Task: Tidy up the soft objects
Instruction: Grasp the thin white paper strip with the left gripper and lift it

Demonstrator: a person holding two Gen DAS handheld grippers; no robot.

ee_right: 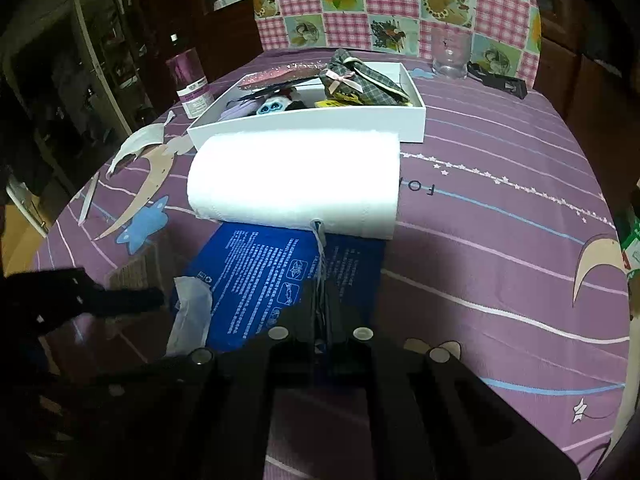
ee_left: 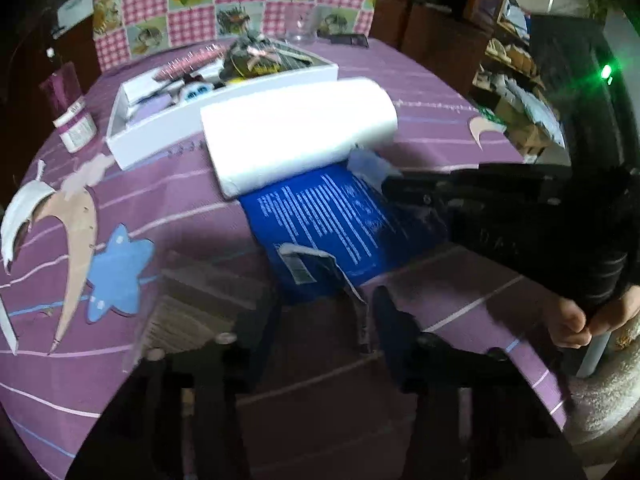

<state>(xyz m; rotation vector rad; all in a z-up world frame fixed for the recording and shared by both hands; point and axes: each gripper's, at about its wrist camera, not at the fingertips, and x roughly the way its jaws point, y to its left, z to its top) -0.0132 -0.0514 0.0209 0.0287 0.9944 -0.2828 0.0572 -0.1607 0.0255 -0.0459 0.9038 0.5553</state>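
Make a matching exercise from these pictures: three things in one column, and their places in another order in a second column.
Things:
1. paper roll
2. blue packet
3. checked pouch

Places:
a. inside the white box
b. flat on the cloth, nearest the tools
c. lying on its side between the box and the packet

Pairs: 1-c, 2-b, 3-a

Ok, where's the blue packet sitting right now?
In the right wrist view the blue packet lies flat on the purple tablecloth at centre, its far edge against the white paper roll, with the white box just behind the roll.
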